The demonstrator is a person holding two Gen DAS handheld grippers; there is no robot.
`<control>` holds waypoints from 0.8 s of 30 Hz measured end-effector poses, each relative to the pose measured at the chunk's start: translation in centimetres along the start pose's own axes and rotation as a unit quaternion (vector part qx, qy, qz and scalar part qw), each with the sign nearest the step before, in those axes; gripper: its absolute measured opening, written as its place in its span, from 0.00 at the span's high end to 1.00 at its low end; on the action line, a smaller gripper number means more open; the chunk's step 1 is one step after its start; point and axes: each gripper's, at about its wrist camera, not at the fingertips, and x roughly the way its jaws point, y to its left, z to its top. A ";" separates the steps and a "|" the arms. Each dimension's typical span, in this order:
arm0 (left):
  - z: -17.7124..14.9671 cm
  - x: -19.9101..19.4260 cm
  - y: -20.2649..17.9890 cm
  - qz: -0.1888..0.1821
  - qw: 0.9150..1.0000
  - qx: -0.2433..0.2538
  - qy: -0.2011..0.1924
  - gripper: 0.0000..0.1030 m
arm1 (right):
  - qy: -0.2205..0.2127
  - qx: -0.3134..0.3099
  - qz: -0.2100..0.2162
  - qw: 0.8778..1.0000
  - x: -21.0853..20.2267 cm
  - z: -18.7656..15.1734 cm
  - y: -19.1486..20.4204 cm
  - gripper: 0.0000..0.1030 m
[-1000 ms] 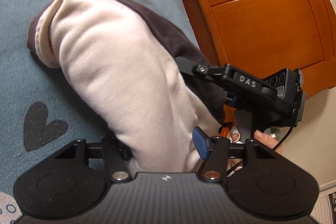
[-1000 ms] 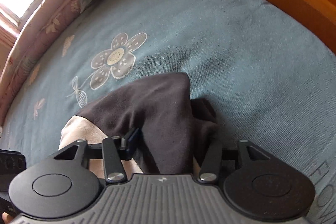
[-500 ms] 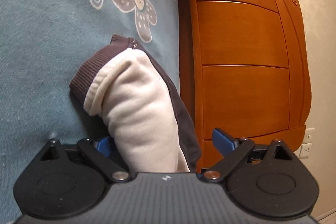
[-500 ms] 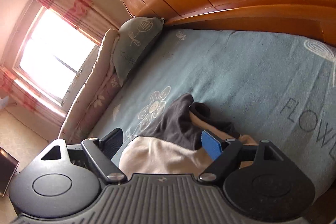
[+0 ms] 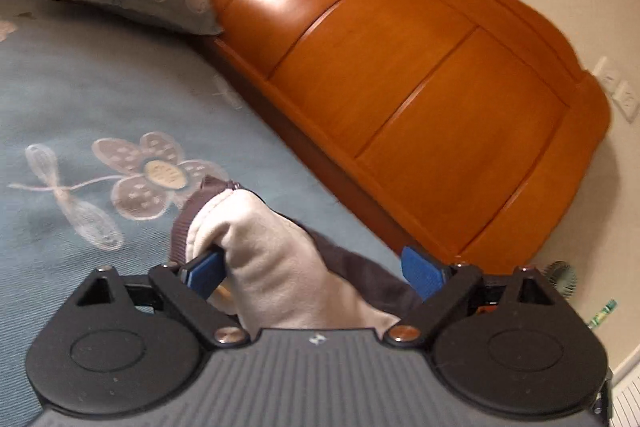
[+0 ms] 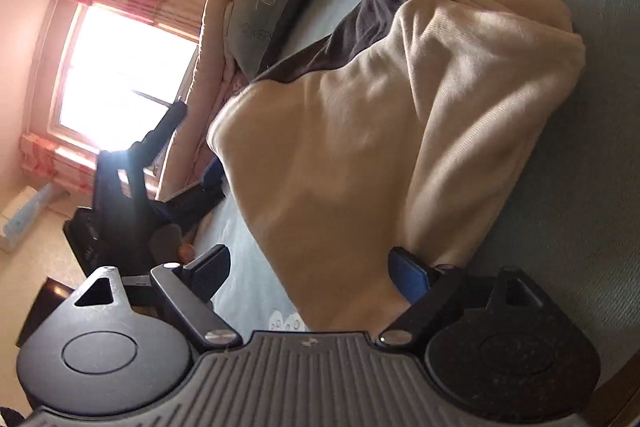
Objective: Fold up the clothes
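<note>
Both claws are spread wide, gripping nothing. The left claw (image 5: pixel 316 271) has the garment (image 5: pixel 276 259), cream fleece lining out with a brown ribbed cuff, sitting loose between its blue pads. The right claw (image 6: pixel 308 273) hovers over the same garment (image 6: pixel 380 131), lying bunched on the blue flowery bedspread (image 6: pixel 560 219) near the pillow (image 6: pixel 272 7) and wooden headboard (image 5: pixel 400 67).

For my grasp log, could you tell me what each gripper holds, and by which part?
Nothing is held: the left gripper and right gripper both stand open around the cream-and-brown garment, unclamped.
</note>
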 end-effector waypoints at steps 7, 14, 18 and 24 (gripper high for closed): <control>2.2 -3.8 1.6 0.034 0.999 -0.016 -0.012 0.10 | -0.038 -0.131 -0.077 0.988 -1.8 1.4 5.2 0.13; -1.0 2.0 -3.2 -0.053 0.992 0.049 0.103 0.09 | -0.051 -0.252 -0.215 0.942 1.4 4.0 4.9 0.13; -2.9 2.1 -2.5 -0.047 0.990 0.066 0.114 0.10 | -0.043 -0.205 -0.202 0.957 0.3 4.6 3.6 0.15; -1.3 0.5 -2.6 -0.043 0.992 0.037 0.116 0.10 | -0.066 -0.167 -0.152 0.972 -2.6 2.4 4.5 0.14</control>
